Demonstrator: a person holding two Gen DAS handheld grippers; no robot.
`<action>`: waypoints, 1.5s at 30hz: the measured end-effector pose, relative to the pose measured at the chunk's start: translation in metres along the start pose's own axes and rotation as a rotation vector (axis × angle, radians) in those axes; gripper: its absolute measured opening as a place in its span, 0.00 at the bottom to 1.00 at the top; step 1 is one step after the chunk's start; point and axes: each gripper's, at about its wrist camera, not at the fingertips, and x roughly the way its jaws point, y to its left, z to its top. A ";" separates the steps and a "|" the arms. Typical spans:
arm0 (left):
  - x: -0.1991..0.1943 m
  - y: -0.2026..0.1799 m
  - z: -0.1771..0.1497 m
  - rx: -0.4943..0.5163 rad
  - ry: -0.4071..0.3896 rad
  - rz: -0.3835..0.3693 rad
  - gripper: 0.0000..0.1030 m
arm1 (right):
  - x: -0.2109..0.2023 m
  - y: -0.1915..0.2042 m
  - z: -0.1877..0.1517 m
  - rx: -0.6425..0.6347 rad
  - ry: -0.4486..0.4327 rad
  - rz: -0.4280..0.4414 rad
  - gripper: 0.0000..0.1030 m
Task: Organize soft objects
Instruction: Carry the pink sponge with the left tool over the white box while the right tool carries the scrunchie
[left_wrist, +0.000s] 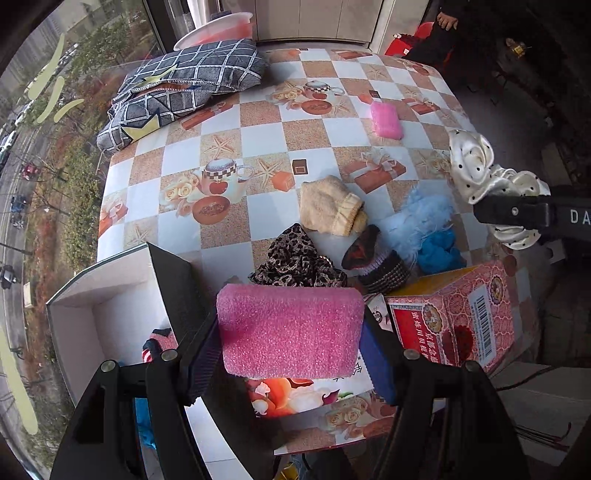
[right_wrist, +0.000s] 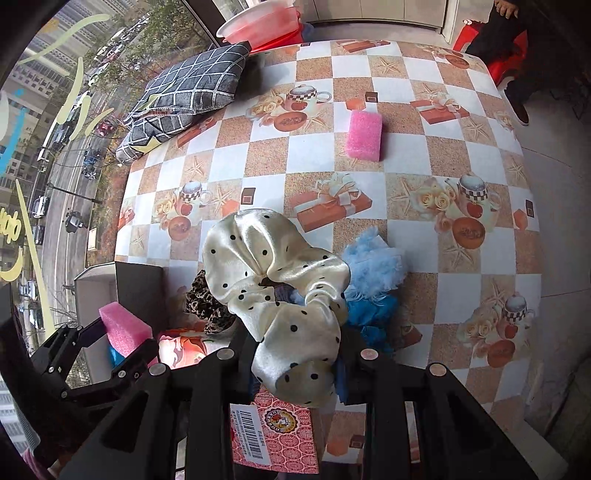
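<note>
Checkered bench: my left hand-held gripper pinches a pink sponge; my right hand-held gripper clamps a polka-dot scrunchie, whose slick satin could slip free.

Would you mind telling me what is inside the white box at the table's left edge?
Inside the white box, only a dark and red patterned scrap shows. The left tool, holding the pink sponge, covers the remaining interior.
</note>
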 end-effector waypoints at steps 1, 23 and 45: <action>-0.004 -0.002 -0.005 0.016 -0.001 -0.008 0.70 | -0.004 0.002 -0.006 0.003 -0.005 0.000 0.30; -0.055 0.037 -0.081 -0.005 -0.070 -0.017 0.70 | -0.014 0.095 -0.086 -0.076 0.016 0.019 0.30; -0.071 0.136 -0.150 -0.326 -0.087 0.074 0.70 | 0.010 0.222 -0.106 -0.428 0.076 0.013 0.30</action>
